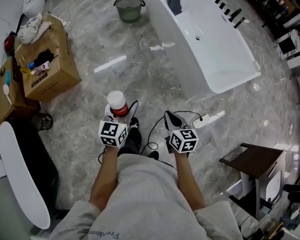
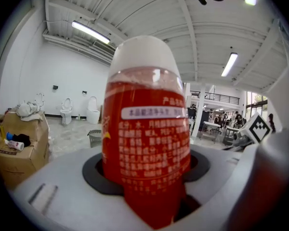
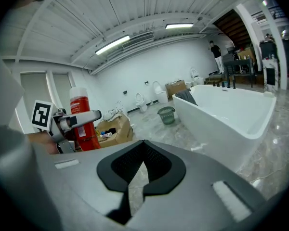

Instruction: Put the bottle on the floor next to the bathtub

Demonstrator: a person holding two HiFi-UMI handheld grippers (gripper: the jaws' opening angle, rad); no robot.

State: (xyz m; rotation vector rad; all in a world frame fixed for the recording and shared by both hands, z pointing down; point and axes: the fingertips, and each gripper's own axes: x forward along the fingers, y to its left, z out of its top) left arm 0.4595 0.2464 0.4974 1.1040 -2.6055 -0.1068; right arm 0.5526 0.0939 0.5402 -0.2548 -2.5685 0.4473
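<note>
**Head view.** The left gripper [image 1: 121, 115] is clamped on the bottle [image 1: 117, 102] (red body, white cap). It holds the bottle upright in front of the person's torso and clear of the marble floor [image 1: 115, 44]. The right gripper [image 1: 169, 118] hangs just beside it, carrying nothing. The white bathtub [image 1: 172, 64] lies ahead and to the right, apart from both grippers. A cardboard box [image 1: 52, 69] stands at the left, a green basket [image 1: 128, 7] sits near the tub's far end, and a white power strip [image 1: 208, 119] lies by its near end.

**Left gripper view.** The bottle fills the centre. Its lower body sits in the dark recess between the jaws, which press on it from both sides – a firm hold, as far as can be judged.

**Right gripper view.** The jaws are brought together with nothing between them. The tub's near end shows at the right, and the left gripper with the bottle shows at the far left.

**Progress.** The pick-up is done and the bottle is in hand. Placement is not yet done – the bottle is neither on the floor nor beside the tub. What is left, by judgement, is to carry it to the tub's side, lower it upright onto the marble and open the left jaws.
</note>
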